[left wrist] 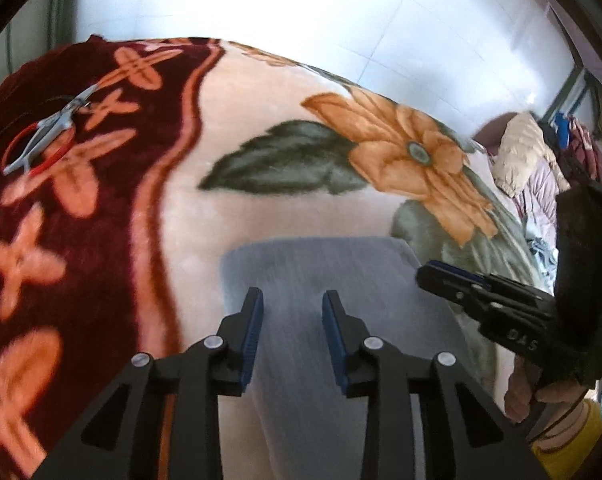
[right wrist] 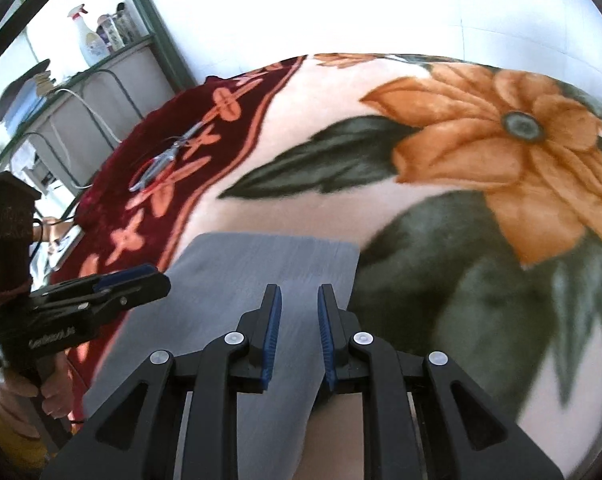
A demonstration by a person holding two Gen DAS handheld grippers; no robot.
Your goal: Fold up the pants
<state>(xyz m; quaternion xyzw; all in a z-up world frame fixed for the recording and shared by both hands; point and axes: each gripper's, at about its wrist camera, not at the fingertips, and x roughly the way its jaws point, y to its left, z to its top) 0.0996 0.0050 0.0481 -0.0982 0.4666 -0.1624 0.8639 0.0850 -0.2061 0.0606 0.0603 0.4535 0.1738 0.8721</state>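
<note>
Grey pants (left wrist: 321,264) (right wrist: 261,256) lie folded into a flat rectangle on a flowered blanket (left wrist: 261,120) (right wrist: 321,92). My left gripper (left wrist: 293,294) hangs over the near part of the pants with its blue pads apart and nothing pinched between them. In the right wrist view it (right wrist: 157,276) comes in from the left over the pants' left edge. My right gripper (right wrist: 299,289) stands over the pants' right half with a narrow gap between its pads and only flat cloth behind. The left wrist view shows it (left wrist: 429,274) side-on at the pants' right edge.
Red-handled scissors (left wrist: 45,136) (right wrist: 161,164) lie on the blanket's dark red border, far left. A pile of clothes (left wrist: 521,160) sits at the right end of the bed. A shelf with a spray bottle (right wrist: 89,40) stands beyond the left side. Hands (left wrist: 541,396) (right wrist: 29,384) grip the handles.
</note>
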